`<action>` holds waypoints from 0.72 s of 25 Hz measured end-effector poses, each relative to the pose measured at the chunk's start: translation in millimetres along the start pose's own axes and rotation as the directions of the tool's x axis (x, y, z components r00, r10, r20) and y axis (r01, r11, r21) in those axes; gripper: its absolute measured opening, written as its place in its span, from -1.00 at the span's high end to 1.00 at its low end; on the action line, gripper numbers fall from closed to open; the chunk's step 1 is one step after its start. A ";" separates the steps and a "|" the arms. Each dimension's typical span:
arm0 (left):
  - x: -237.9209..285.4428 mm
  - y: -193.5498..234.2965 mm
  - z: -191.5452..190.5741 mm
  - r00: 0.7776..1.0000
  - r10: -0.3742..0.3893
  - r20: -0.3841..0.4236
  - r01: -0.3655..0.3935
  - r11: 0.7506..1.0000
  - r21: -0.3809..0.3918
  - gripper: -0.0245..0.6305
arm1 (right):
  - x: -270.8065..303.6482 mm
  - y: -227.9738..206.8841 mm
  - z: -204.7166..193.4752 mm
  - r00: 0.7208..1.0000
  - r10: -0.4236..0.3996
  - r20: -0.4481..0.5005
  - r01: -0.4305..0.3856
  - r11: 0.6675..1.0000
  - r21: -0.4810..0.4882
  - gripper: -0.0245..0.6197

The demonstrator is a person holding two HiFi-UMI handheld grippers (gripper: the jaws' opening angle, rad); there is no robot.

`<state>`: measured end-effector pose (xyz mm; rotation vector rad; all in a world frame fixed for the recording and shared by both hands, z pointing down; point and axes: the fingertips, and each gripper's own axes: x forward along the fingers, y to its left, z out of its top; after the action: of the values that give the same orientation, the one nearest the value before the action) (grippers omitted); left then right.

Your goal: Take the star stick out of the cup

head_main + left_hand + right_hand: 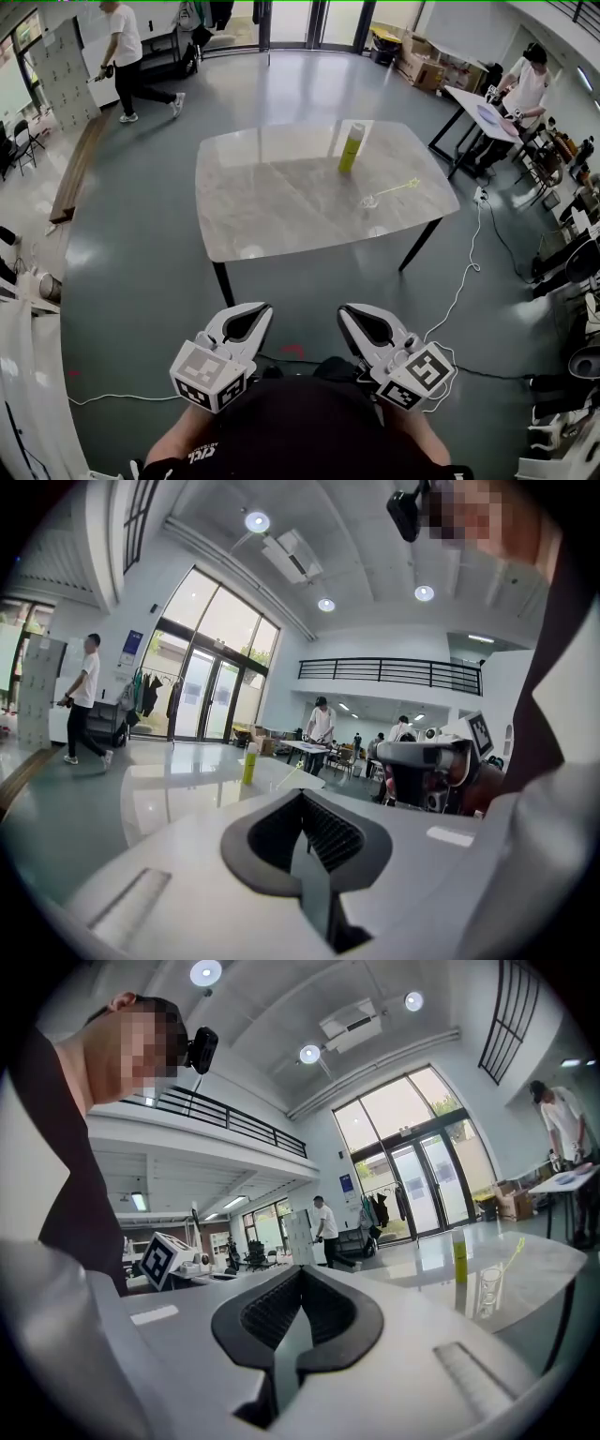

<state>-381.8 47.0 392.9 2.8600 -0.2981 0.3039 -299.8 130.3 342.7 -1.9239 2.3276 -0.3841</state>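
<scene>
Yellow-green star stick (397, 187) leans in a seemingly clear cup (370, 200); L gripper (255, 313), R gripper (354, 315) clenched empty.

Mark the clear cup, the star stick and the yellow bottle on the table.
clear cup (369, 201), head view, on its rim.
star stick (397, 187), head view, mid-shaft.
yellow bottle (352, 148), head view, on its body.

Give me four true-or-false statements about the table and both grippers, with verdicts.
1. The star stick leans in the clear cup. True.
2. The right gripper holds the stick. False: it is shut on nothing, well short of the table.
3. The yellow-green bottle lies on its side. False: it stands upright.
4. The left gripper is shut and empty. True.
</scene>
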 end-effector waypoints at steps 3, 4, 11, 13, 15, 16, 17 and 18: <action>-4.3 9.0 -3.0 1.000 -0.002 -0.008 0.002 1.000 -0.017 0.92 | 1.0 -3.4 -2.2 1.000 -0.022 -0.011 0.022 0.999 0.024 0.88; -2.9 9.1 -3.2 1.000 -0.005 -0.009 0.005 1.000 -0.021 0.92 | 0.9 -6.6 -2.4 1.000 -0.028 -0.011 0.029 0.999 0.033 0.88; 22.5 4.5 -11.7 0.998 -0.040 -0.041 0.040 0.999 -0.016 0.92 | 14.1 -20.5 -11.2 1.000 0.005 -0.027 -0.004 0.999 0.049 0.88; 35.4 2.0 -9.3 0.998 -0.037 -0.042 0.037 0.999 -0.016 0.92 | 14.7 -30.7 -14.5 0.999 0.021 -0.044 -0.019 0.998 0.058 0.88; 50.4 -2.9 -5.4 0.998 -0.039 -0.043 0.038 0.999 -0.021 0.92 | 12.9 -45.2 -14.6 0.998 0.027 -0.054 -0.024 0.997 0.072 0.88; 58.7 -5.7 -4.0 0.998 -0.043 -0.047 0.042 0.999 -0.023 0.92 | 11.8 -53.4 -13.1 0.998 0.027 -0.056 -0.023 0.997 0.077 0.88; 67.7 -8.0 -3.1 0.997 -0.048 -0.052 0.047 0.999 -0.023 0.92 | 11.0 -61.8 -10.9 0.998 0.025 -0.055 -0.021 0.996 0.081 0.88; 76.9 -9.5 -2.3 0.997 -0.054 -0.059 0.053 0.998 -0.023 0.92 | 10.6 -69.8 -8.2 0.998 0.023 -0.052 -0.018 0.996 0.085 0.88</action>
<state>-306.4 43.1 410.6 2.8266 -0.2114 0.3727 -237.4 109.0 369.2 -1.8723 2.3217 -0.5286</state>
